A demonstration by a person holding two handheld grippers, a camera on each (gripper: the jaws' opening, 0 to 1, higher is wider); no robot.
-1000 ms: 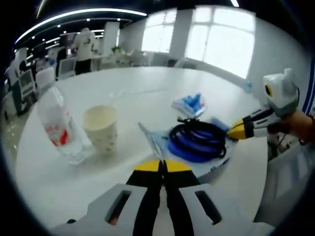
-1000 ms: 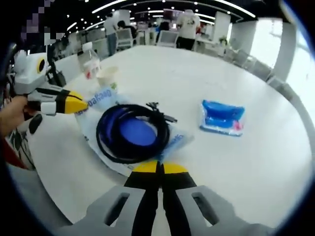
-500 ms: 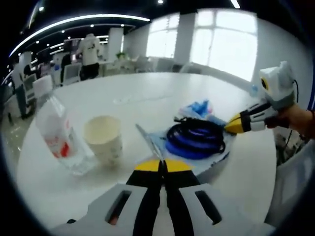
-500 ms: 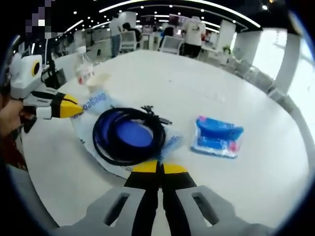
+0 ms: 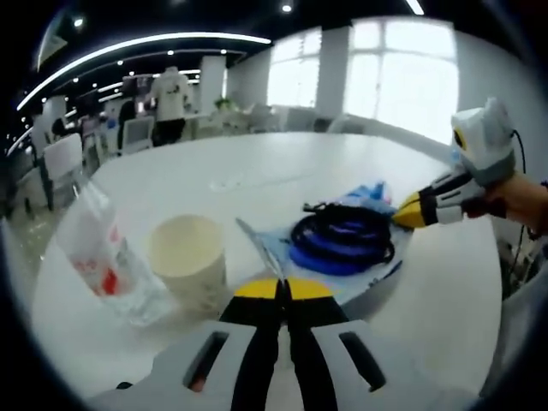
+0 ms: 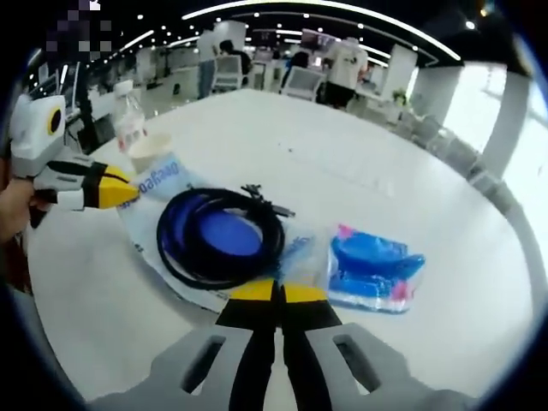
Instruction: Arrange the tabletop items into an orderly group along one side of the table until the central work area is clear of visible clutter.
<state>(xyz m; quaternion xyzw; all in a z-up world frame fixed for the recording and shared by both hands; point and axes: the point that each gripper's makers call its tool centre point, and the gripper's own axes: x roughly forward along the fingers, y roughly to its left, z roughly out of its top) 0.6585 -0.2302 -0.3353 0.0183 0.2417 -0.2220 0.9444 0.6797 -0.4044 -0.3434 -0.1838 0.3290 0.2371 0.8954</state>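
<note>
Clear, crinkly plastic under the coiled cable is what both claws pinch. The left claw has its jaws closed on one corner of the clear plastic bag; the right claw is closed on the opposite edge, where the film wrinkles. The likely step is to slide or lift bag and coil together toward the worktop edge. Doing it well probably means moving both claws at one pace and keeping the film taut and low, since the loose coil could slip off a slack, slick sheet.

The cable is black and blue, round-looped, with plug ends sticking out at its far side. Just beside it, toward the right in the right gripper view, lies a soft blue packet with pink marks, puffy and glossy. Near the left claw stands a cream paper cup, upright and empty-looking, and next to it a clear plastic water bottle with a red-printed label, which appears tilted in this view. White and smooth, the round worktop carries all of them near the person's edge.
</note>
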